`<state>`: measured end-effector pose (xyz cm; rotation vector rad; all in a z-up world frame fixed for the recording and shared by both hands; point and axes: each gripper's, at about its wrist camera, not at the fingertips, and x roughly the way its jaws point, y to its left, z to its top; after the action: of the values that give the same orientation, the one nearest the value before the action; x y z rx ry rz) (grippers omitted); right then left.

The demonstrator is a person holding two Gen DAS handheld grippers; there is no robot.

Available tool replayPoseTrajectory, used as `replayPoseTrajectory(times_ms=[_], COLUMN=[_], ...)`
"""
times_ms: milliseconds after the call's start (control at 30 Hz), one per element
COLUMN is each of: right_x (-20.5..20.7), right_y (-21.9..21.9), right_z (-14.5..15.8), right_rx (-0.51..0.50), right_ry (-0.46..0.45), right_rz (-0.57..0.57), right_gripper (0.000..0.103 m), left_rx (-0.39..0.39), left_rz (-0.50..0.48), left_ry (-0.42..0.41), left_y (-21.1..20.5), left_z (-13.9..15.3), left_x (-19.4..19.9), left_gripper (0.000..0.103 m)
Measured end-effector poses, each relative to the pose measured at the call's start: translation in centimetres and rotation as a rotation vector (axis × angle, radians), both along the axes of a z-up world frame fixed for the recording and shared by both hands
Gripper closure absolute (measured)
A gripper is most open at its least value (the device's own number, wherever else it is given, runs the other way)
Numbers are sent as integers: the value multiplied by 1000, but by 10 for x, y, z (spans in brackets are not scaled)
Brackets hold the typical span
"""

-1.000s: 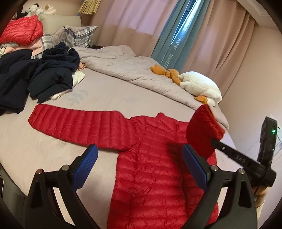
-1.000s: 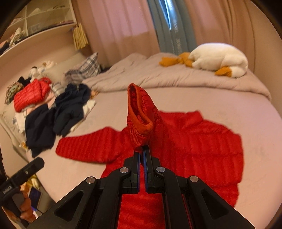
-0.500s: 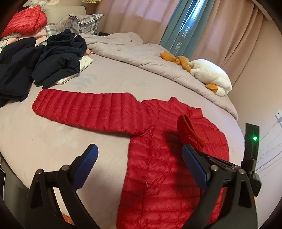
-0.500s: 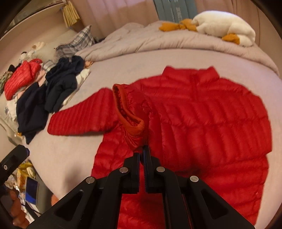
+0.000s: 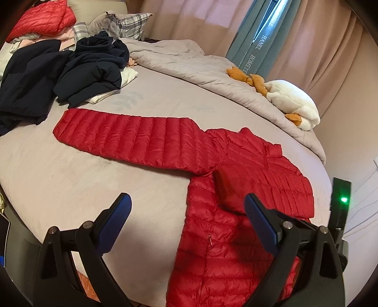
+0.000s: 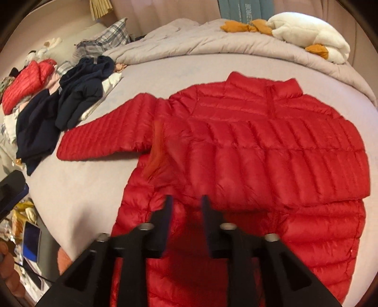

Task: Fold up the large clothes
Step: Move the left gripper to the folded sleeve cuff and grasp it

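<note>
A red quilted puffer jacket (image 5: 236, 248) lies flat on the grey bed (image 5: 70, 179), also in the right wrist view (image 6: 271, 146). One sleeve (image 5: 132, 139) stretches out to the left. The other sleeve (image 6: 236, 170) lies folded across the chest, its cuff (image 6: 156, 151) near the left armpit. My left gripper (image 5: 189, 222) is open and empty, above the jacket's left side. My right gripper (image 6: 186, 210) is open just above the folded sleeve, holding nothing.
A pile of dark navy clothes (image 5: 59, 78) lies at the bed's far left, with a folded red jacket (image 5: 40, 21) and plaid pillows (image 5: 122, 22) behind. A rumpled grey duvet (image 5: 212, 70) and a white plush goose (image 5: 293, 104) lie along the far side.
My right gripper carried the sleeve down across the jacket's chest, laid it flat and opened, letting it go. My left gripper stayed open and drifted a little closer.
</note>
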<state>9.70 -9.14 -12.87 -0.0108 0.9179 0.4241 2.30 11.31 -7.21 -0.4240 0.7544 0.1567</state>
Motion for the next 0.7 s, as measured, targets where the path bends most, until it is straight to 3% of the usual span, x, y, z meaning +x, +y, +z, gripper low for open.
replayPoseTrajectory(times_ms=[133, 300, 433, 567, 700], right_x=[-12, -37, -56, -76, -94], right_y=[-10, -35, -51, -62, -65], right_z=[12, 38, 54, 65, 79], right_rx=[11, 82, 100, 125, 143], right_ry=[-54, -139, -206, -255, -307], right_rz=[-23, -77, -140, -186, -184], right_gripper=[57, 35, 34, 26, 22], left_rx=[2, -7, -4, -13, -20], left_rz=[-7, -37, -65, -85, -107], left_ry=[-10, -15, -11, -10, -12], left_y=[-2, -6, -11, -17, -23], left_z=[2, 3, 2, 1, 3], left_x=[-5, -7, -7, -8, -7], left_gripper=[6, 5, 5, 5, 5])
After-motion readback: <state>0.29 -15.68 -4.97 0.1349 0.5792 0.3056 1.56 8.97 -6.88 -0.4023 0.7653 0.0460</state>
